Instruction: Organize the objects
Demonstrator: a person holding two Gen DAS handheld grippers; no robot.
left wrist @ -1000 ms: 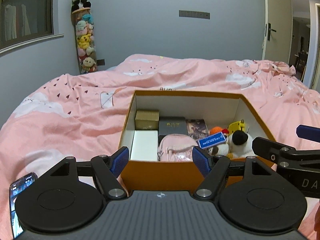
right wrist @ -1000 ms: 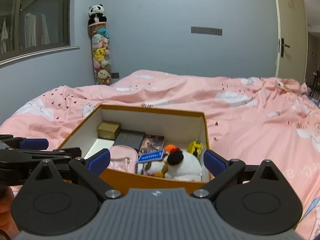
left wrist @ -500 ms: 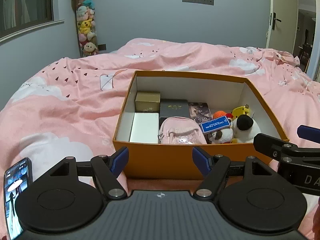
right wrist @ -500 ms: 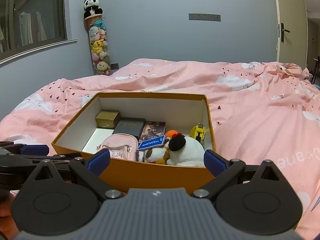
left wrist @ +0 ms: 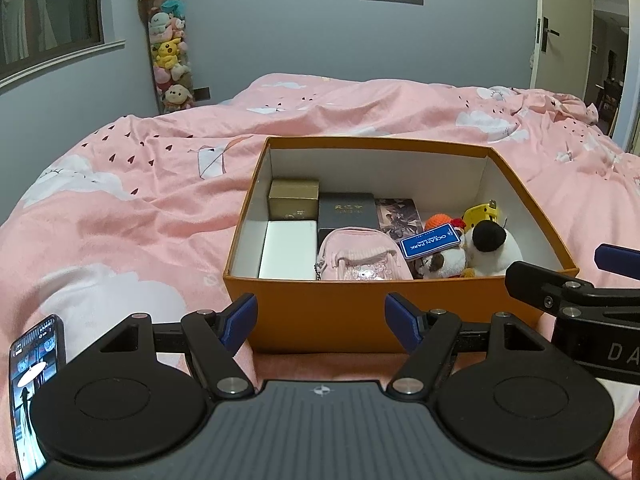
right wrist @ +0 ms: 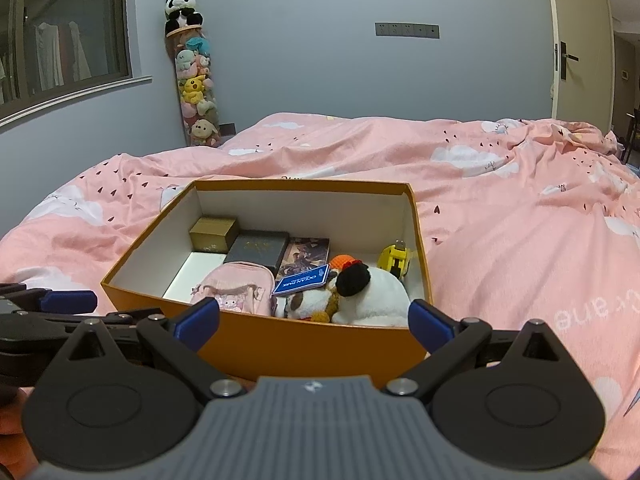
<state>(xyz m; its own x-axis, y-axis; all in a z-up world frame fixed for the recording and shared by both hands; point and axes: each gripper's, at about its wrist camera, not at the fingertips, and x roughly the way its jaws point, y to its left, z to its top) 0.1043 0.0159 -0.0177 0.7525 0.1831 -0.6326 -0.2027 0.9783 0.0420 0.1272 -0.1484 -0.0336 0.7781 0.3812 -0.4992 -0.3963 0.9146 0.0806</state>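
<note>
Both tongs, left (left wrist: 321,322) and right (right wrist: 314,322), have pulled back from the full orange box (left wrist: 340,312) on the bed (left wrist: 120,220), jaws apart and empty; the packing looks done.

— From where is the scene viewed?
— From low and near, just before the box's (left wrist: 360,312) near wall, facing the far wall.
— What is shared?
— The box (right wrist: 304,344) and bed (right wrist: 520,240) are seen in both views, side by side.
</note>
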